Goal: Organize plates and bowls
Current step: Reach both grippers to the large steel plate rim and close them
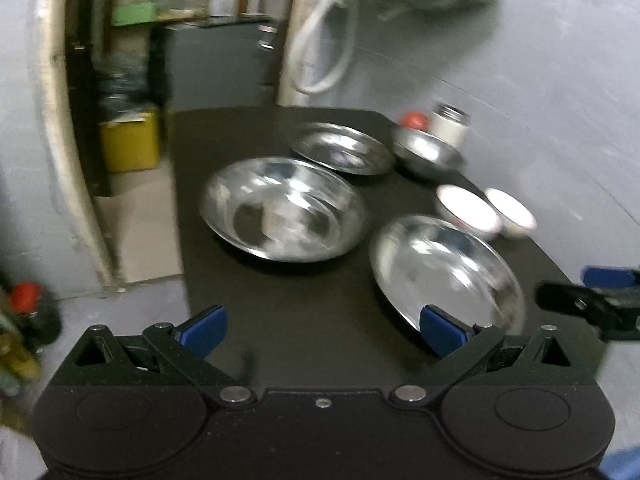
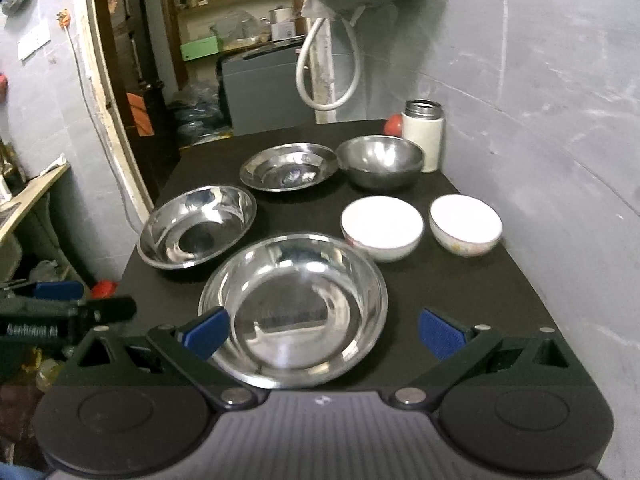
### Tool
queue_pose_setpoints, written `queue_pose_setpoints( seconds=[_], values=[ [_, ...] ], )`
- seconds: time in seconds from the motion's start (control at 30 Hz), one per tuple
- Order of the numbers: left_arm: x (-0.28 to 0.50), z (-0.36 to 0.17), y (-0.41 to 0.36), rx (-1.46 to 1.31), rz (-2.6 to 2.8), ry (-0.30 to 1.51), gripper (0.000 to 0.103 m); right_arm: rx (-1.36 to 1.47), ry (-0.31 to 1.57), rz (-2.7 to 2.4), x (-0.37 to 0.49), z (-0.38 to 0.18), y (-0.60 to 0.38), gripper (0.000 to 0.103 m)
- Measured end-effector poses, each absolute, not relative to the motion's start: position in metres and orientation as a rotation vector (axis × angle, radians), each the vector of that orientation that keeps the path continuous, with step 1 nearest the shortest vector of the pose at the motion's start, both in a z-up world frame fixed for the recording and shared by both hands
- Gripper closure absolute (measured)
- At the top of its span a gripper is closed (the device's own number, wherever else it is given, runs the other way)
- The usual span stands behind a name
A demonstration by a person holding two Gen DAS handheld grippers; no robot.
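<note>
Left gripper [image 1: 322,330]: level above worktop [image 1: 304,320] near edge, jaws wide apart, empty. Right gripper [image 2: 322,330]: likewise spread, empty, nearest steel plate [image 2: 294,308] lower centre between its fingers. White bowls [image 2: 382,227] right of centre.

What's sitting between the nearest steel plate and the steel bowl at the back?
In the right wrist view, a white bowl sits between the nearest steel plate and the steel bowl.

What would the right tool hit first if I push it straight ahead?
Most likely the nearest steel plate: it lies directly between the open right tool's fingers, its near rim already beside the left pad. The tool's height above the table is unclear, so it might pass over the rim.
</note>
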State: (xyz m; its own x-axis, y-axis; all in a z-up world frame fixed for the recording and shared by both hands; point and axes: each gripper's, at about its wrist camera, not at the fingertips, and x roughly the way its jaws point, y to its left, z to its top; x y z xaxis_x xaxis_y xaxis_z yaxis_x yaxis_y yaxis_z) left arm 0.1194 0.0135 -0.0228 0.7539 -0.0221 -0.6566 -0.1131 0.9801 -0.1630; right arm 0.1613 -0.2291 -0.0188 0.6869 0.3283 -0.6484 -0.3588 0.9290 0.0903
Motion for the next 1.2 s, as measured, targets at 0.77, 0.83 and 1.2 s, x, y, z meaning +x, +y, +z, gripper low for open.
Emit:
queue_pose_setpoints(
  seconds=[0.77,0.83,1.2],
  values=[
    [0.228,-0.023,0.108,-0.329,0.339,0.809,0.006,-0.013,0.782,0.549,0.272,-0.044,-0.138,0.001],
    [0.234,-0.028,0.109,-0.324,0.313,0.821,0.009,-0.019,0.782,0.539,0.278,-0.048,-0.131,0.003],
    [0.253,-0.045,0.117,-0.351,0.229,0.863,0.042,-0.014,0.831,0.495,0.300,-0.066,-0.106,0.021]
  ],
)
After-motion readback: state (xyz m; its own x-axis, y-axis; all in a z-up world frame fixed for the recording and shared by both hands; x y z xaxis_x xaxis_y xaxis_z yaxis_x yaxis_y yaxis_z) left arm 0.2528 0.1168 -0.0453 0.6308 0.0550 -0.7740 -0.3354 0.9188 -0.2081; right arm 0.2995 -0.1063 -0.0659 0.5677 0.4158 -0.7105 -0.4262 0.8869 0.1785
